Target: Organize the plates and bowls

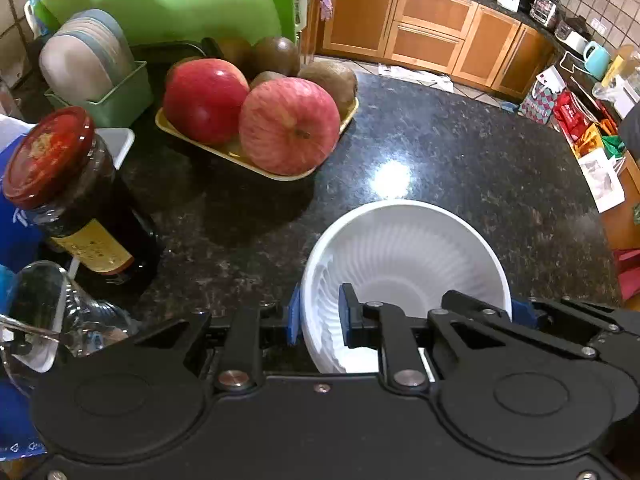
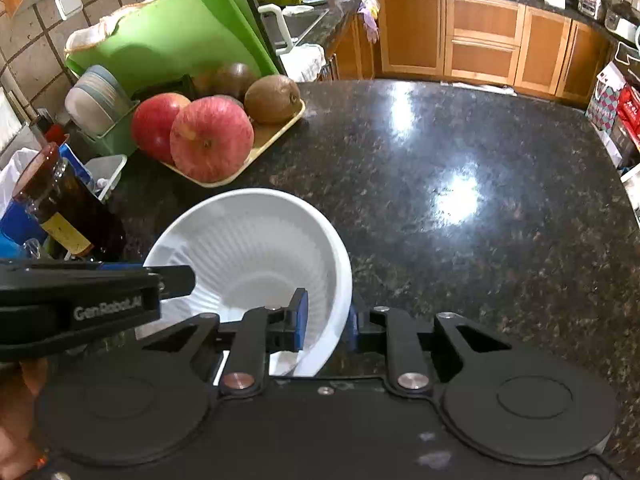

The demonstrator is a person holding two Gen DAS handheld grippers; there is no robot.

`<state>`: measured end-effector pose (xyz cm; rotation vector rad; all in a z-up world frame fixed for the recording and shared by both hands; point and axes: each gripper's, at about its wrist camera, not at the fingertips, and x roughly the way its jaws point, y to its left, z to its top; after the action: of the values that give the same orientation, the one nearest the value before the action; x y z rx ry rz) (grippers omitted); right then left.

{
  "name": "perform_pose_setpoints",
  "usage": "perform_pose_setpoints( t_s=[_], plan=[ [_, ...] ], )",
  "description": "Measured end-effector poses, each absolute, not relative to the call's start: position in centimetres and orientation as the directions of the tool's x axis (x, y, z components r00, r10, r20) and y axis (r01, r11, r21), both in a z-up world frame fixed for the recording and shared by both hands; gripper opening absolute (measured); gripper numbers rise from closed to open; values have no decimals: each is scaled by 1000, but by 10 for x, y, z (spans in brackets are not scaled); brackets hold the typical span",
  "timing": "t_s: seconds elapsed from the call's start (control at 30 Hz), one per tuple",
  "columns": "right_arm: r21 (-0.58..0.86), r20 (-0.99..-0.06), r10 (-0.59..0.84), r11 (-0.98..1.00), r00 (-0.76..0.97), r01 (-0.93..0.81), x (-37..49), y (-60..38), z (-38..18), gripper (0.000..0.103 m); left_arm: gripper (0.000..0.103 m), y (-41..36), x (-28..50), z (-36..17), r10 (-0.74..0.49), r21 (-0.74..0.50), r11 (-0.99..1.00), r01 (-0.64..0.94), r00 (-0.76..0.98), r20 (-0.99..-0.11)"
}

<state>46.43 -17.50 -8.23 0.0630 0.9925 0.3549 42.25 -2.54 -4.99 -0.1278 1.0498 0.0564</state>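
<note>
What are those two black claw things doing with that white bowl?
A person is holding a gripper in each hand, and both are pinching the white bowl by its rim. The left gripper clamps one side and the right gripper the other. The bowl sits low over the dark granite counter, near a tray of apples and kiwis.

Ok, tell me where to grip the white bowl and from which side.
Grip the white bowl by its thin rim, one pad inside and one outside the wall. Come from above on the near side: the ribbed wall flares outward, too wide to span. Both hand-held grippers, left and right, already straddle opposite rim sections.
</note>
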Motion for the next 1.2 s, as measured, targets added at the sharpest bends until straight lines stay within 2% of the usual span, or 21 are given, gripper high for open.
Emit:
perform_pose_setpoints(
  t_s=[0.27,0.67,1.2],
  plan=[
    [211,-802,317,943,506,-256,460,-177,-80,20,26,-24,420,-50,-26,-94,989,-111,504,-863],
    [217,-762,335,938,554,-268,430,-181,-45,20,26,-27,391,-21,-8,-79,991,-107,544,-839],
    [233,-678,370,928,635,-291,318,-215,11,20,26,-42,302,36,-46,-87,996,-34,633,-773]
  ],
)
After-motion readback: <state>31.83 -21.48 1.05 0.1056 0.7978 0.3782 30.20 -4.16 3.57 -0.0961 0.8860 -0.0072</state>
